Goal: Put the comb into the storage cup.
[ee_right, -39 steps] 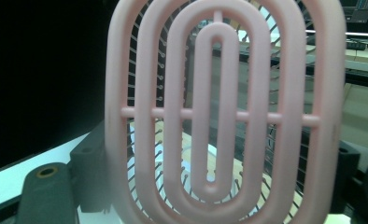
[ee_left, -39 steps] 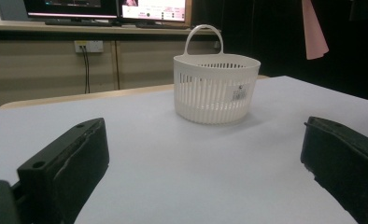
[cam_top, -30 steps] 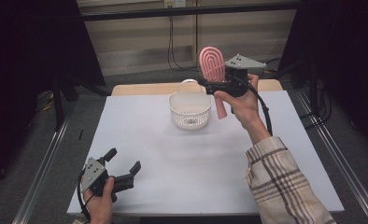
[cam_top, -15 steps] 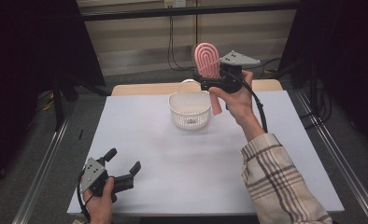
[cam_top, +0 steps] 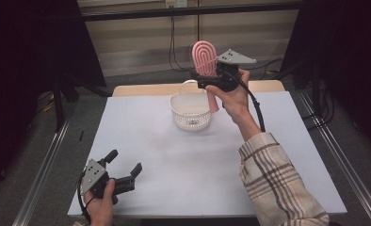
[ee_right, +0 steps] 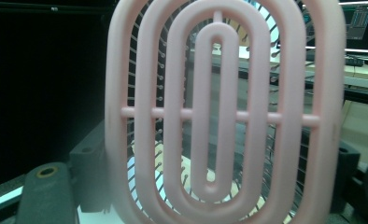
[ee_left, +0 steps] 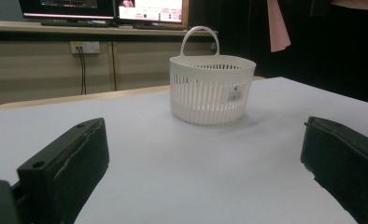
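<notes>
- The left gripper (cam_top: 124, 168) rests at the near left corner of the white tabletop (cam_top: 174, 155), held in the person's left hand (cam_top: 100, 207). Its jaws stand wide apart with nothing between them, and in the left gripper view only bare tabletop lies between the two black jaws.
- The white slotted basket (cam_top: 190, 111) with a loop handle stands upright on the tabletop, well ahead of the left gripper and to its right; in the left gripper view the basket (ee_left: 212, 88) sits straight ahead, between the jaws' lines.
- The pink hairbrush (cam_top: 205, 59) is held off the tabletop in the right gripper (cam_top: 207, 81), oval head up and handle hanging down behind the basket's far right rim. It is above and just beyond the basket.
- In the right gripper view the brush head (ee_right: 219, 112), with its oval ribs and thin bristles, stands just in front of the camera, clamped between the jaws.
- The right hand (cam_top: 233, 96), in a plaid sleeve (cam_top: 278, 183), carries this gripper high over the far side of the tabletop.
</notes>
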### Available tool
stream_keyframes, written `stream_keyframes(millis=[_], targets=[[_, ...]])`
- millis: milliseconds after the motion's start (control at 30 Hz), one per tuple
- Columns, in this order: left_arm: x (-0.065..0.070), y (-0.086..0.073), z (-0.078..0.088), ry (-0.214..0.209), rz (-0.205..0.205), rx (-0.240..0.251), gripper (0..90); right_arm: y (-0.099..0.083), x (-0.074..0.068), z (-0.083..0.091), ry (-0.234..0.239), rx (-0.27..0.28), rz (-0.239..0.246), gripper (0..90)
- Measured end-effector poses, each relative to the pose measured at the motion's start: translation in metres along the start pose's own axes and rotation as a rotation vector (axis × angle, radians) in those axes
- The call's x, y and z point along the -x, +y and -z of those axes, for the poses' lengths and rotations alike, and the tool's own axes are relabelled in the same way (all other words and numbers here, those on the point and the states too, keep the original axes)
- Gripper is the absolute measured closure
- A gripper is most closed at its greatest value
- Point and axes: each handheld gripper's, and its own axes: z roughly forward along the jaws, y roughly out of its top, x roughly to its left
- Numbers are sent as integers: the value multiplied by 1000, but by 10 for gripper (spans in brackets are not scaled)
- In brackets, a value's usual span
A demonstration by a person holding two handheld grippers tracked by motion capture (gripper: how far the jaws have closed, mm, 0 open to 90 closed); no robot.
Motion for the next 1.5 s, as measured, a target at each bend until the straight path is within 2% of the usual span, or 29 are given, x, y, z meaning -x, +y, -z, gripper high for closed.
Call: stream_keyframes(millis=[933, 1500], targets=[[0, 0, 0, -3, 4, 0, 13, 4, -4, -22, -23, 50, 0, 199], [0, 0, 0, -5, 5, 0, 13, -2, 1, -37, -43, 58, -7, 200]])
